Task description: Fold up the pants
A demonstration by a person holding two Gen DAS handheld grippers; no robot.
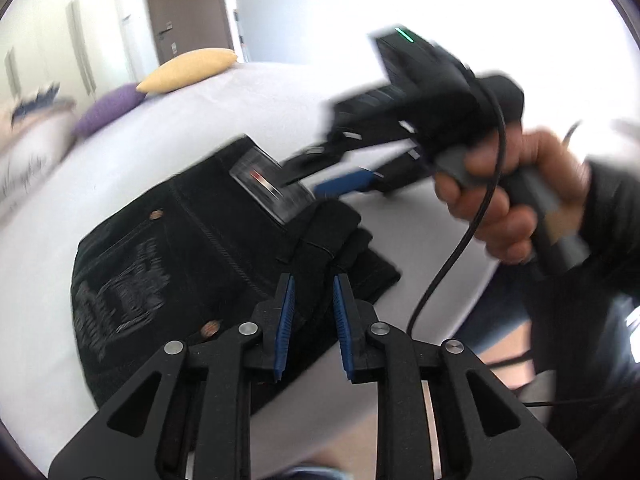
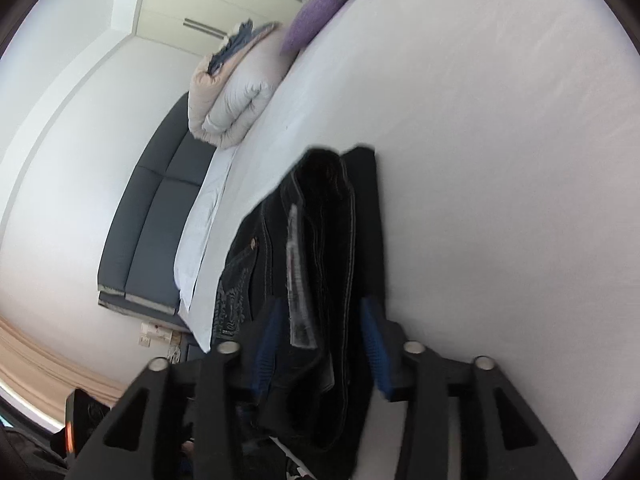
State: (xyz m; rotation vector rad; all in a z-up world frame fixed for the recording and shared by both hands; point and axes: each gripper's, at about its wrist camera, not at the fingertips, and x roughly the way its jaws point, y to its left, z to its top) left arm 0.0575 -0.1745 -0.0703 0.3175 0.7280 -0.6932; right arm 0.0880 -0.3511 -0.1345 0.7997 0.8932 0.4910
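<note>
Blue-padded black fingers of the left gripper [image 1: 314, 320] sit nearest the lens, parted with nothing between them, so released, hovering just above the near edge of the black denim pants [image 1: 192, 248]. Pants lie in a compact multi-layer bundle on the white bed sheet [image 1: 248, 96], near the bed's edge.

Right gripper [image 2: 320, 344]: fingers spread either side of the bundle's stacked layers. In the right wrist view the pads look clear of the cloth, and the left wrist view shows its fingers splayed over the waistband patch; reads as released, not clamping. Right hand [image 1: 504, 200] grips the handle, black cable [image 1: 472, 216] trailing down.

Handling, as judgement: heavy denim, limp but thick, several layers stacked, so the bundle should hold its shape and resist sliding on the sheet. Not fragile. Best hold looks like the thick folded edge or waistband, all layers pinched together; grabbing one layer risks peeling the fold open.

Labels: pale rectangular waistband patch [image 1: 272, 190] has a reddish mark, text too blurred to read. Grey embroidered graphic on the back pocket [image 1: 120, 296], illegible. Copper rivets visible.

Background: yellow cushion [image 1: 188, 70], purple cushion [image 1: 108, 110], folded pale duvet [image 2: 232, 100], dark grey padded headboard [image 2: 156, 216].
</note>
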